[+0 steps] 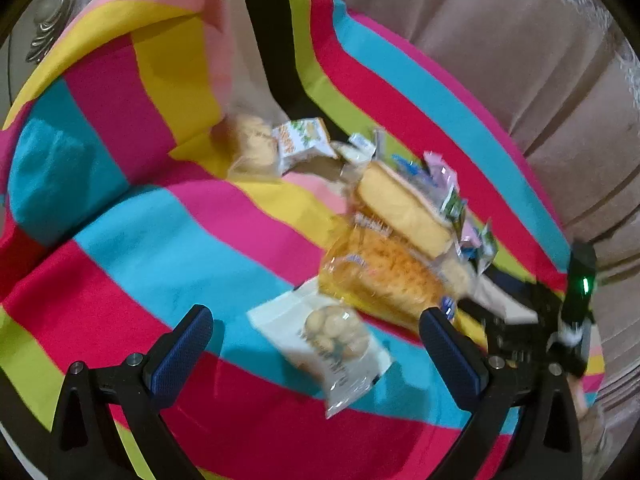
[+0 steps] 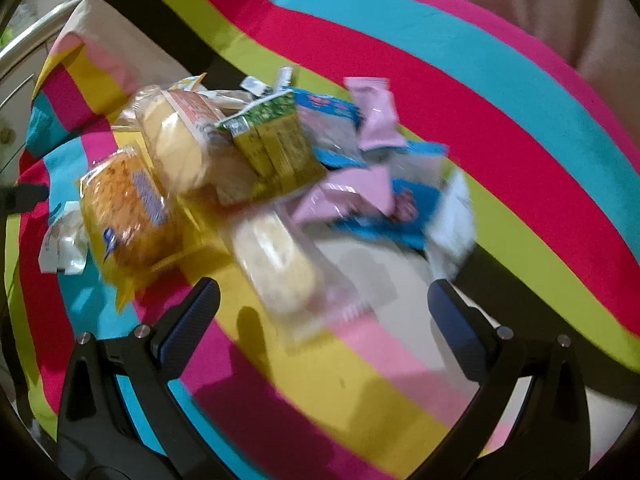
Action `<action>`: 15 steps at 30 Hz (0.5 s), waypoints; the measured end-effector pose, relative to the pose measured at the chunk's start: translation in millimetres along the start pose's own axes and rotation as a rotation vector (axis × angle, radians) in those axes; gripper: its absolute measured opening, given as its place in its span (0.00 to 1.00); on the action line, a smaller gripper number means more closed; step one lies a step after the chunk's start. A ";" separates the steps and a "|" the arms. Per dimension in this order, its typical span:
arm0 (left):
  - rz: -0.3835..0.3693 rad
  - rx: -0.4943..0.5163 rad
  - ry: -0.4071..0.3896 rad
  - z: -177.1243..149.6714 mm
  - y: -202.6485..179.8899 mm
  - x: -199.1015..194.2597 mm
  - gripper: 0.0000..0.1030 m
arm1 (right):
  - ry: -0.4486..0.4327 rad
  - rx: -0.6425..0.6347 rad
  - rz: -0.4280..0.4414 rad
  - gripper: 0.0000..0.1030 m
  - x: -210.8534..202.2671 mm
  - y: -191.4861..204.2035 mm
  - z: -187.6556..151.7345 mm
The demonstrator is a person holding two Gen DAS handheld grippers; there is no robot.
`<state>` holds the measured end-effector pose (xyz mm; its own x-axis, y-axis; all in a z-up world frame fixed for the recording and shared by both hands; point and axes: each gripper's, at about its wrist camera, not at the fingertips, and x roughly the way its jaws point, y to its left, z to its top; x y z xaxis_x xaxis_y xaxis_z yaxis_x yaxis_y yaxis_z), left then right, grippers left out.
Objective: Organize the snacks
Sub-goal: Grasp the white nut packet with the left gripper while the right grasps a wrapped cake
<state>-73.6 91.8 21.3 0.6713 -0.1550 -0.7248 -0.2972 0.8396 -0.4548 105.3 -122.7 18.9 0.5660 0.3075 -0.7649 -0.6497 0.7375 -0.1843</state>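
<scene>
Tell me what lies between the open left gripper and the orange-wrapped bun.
In the left wrist view, a white packet of small round cookies lies on the striped cloth, between the left gripper and the orange-wrapped bun.

A white cookie packet is seen lying flat between the left fingers, slightly ahead of them. An orange-crumbed bun in clear wrap is placed beyond the right-hand finger, with a pale cake slice resting against it. A wrapped pale roll is found just ahead of the right gripper's fingers; a green carton and pink sachets are heaped further out.
</scene>
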 end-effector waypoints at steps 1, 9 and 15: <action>-0.002 0.017 0.018 -3.0 -2.7 1.4 1.00 | 0.006 -0.001 0.014 1.00 8.4 -0.2 4.3; 0.108 0.273 0.073 -12.6 -31.9 31.2 1.00 | -0.022 0.047 0.074 0.98 15.4 4.4 -13.5; 0.238 0.302 0.048 -13.3 -35.8 48.6 0.99 | 0.007 0.039 0.107 0.98 15.7 0.1 -14.6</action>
<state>-39.4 47.3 -4.5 0.5730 0.0444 -0.8184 -0.2228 0.9694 -0.1034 106.7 -126.5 -2.1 0.4908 0.3817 -0.7832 -0.6859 0.7236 -0.0772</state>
